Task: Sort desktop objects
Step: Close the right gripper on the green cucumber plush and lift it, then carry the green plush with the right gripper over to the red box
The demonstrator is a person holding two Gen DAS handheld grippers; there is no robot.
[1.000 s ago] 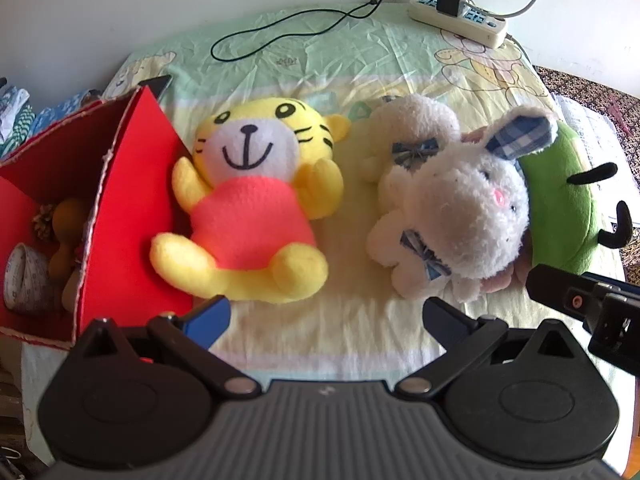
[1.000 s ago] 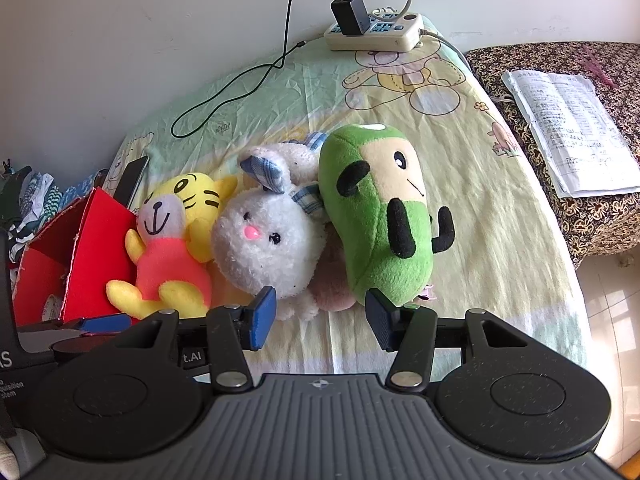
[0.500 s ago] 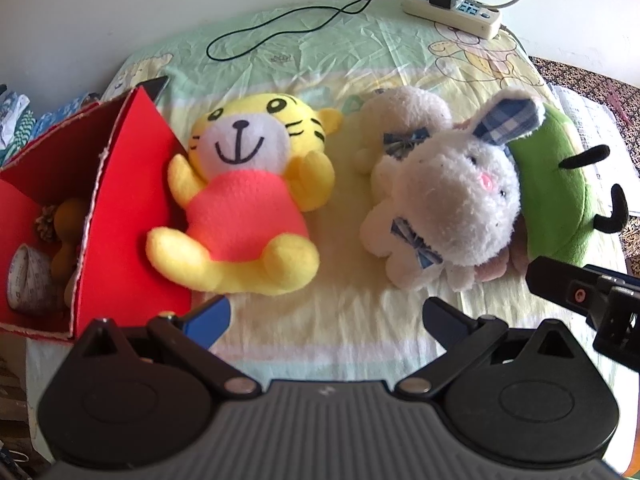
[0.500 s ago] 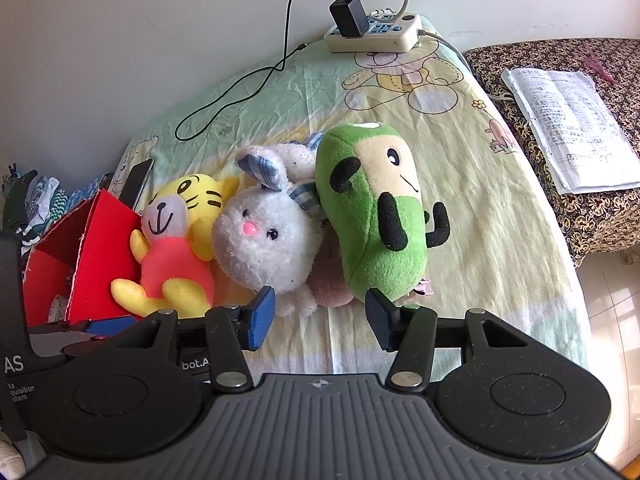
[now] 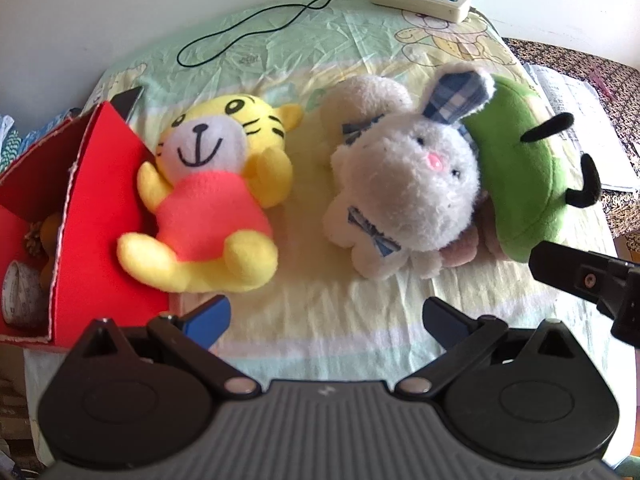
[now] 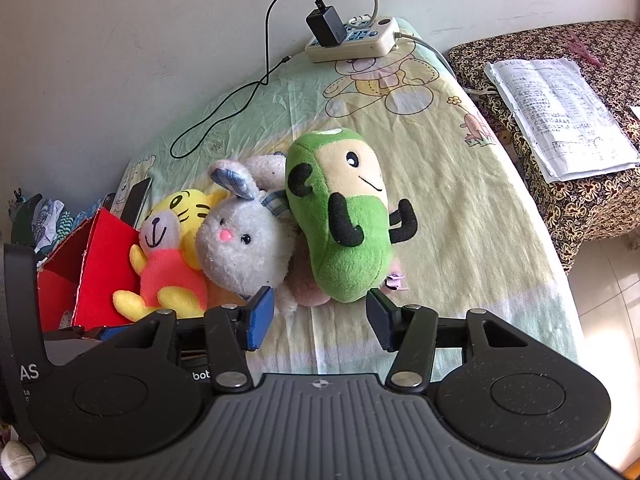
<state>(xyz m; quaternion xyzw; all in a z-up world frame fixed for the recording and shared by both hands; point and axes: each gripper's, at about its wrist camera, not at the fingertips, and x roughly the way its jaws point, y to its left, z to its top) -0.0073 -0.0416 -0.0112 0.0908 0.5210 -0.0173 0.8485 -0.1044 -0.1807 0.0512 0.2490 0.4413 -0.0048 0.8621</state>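
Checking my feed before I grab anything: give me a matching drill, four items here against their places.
1 tiger toy
2 rabbit toy
3 green toy
4 power strip

a between two other toys
b at the wall, far end
c beside the red box
d nearest the papers

Pairs: 1-c, 2-a, 3-d, 4-b

My table's bear-print cloth (image 6: 452,200) carries a tiger (image 5: 208,200), rabbit (image 5: 404,196), green plush (image 6: 344,220), red box (image 5: 100,216), power strip (image 6: 352,42) and phone (image 6: 134,202).
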